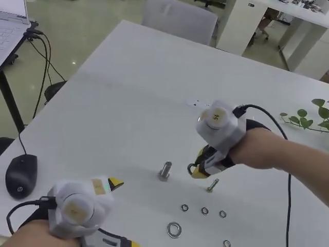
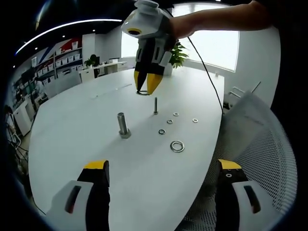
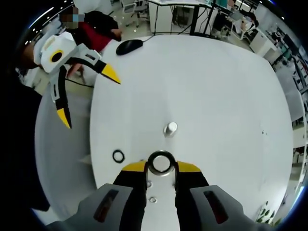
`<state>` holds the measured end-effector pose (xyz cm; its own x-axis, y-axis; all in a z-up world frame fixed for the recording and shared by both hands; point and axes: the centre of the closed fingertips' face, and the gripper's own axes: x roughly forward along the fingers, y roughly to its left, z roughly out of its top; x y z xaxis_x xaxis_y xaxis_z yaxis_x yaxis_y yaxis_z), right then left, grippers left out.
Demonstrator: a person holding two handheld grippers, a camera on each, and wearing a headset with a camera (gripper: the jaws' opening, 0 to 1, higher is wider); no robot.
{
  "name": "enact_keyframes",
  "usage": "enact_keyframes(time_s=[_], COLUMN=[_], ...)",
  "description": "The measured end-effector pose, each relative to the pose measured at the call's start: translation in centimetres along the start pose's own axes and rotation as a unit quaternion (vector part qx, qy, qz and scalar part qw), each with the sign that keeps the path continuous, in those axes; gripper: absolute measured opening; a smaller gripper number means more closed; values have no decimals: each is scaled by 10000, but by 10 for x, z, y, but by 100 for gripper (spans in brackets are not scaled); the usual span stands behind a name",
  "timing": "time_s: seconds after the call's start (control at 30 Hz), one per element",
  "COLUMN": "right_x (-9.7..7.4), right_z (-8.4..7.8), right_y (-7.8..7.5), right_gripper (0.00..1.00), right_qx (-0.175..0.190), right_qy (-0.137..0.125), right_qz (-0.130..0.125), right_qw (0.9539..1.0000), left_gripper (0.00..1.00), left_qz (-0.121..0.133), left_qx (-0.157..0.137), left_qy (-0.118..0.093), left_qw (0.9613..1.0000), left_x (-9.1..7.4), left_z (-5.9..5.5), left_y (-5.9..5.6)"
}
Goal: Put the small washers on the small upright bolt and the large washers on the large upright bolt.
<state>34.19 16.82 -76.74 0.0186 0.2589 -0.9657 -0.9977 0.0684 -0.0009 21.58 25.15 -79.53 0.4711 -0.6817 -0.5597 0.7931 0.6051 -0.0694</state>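
The right gripper (image 3: 161, 167) pinches a large washer (image 3: 150, 163) — flat, shiny metal ring.

The head view's bottom edge cuts off the left gripper (image 1: 122, 213) and one small washer (image 1: 226, 243); the right gripper (image 1: 197, 173) half hides its large washer (image 1: 190, 168).

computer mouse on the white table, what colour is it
The oval computer mouse is black; it shows best in the head view.

Mouse (image 1: 20, 176) on table (image 1: 128, 92); plant (image 1: 308, 117), chair (image 1: 180, 19) nr
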Motion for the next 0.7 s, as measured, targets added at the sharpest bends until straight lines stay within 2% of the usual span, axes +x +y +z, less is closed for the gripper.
enact_keyframes(time_s=[0.23,0.7], right_x=[8,31], right_z=[11,32], right_y=[-11,-14], right_gripper=[21,21], right_qx=[-20,-256], right_qy=[-10,116], right_qz=[29,98], right_qw=[10000,9996], left_gripper=[93,91], left_qz=[-13,-44], left_qx=[-18,24], left_qy=[-17,-13], left_qw=[10000,10000], left_x=[3,8], left_z=[-1,0], left_y=[4,4])
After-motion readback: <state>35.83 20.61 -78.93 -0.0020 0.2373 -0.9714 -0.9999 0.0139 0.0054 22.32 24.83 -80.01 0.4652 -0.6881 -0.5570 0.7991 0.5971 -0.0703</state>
